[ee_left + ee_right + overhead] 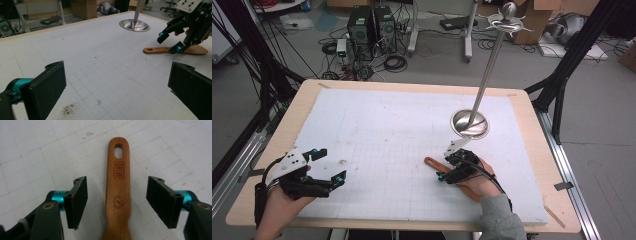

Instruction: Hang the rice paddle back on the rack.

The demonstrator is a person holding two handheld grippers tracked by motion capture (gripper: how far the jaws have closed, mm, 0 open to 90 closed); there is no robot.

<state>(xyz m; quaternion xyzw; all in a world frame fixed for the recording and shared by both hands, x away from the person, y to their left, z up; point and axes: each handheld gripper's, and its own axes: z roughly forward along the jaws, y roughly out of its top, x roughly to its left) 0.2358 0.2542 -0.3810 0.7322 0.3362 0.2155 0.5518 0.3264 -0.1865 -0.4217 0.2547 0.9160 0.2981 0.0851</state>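
A wooden spatula [118,182] lies flat on the white gridded mat [387,130], its handle with the hang hole pointing away in the right gripper view. My right gripper [120,200] hangs low over it with one black pad on each side of the handle and a gap on both sides, so it stands open. From above, the right gripper [443,170] covers the spatula's [430,161] middle. My left gripper [331,164] rests at the mat's near left, open with nothing between its pads [47,92].
A polished metal stand with a dish-shaped base [469,124] and a tall pole stands on the mat just beyond the right gripper [169,42]. The mat lies on a wooden table [532,125]. Computers, cables and boxes sit on the floor behind.
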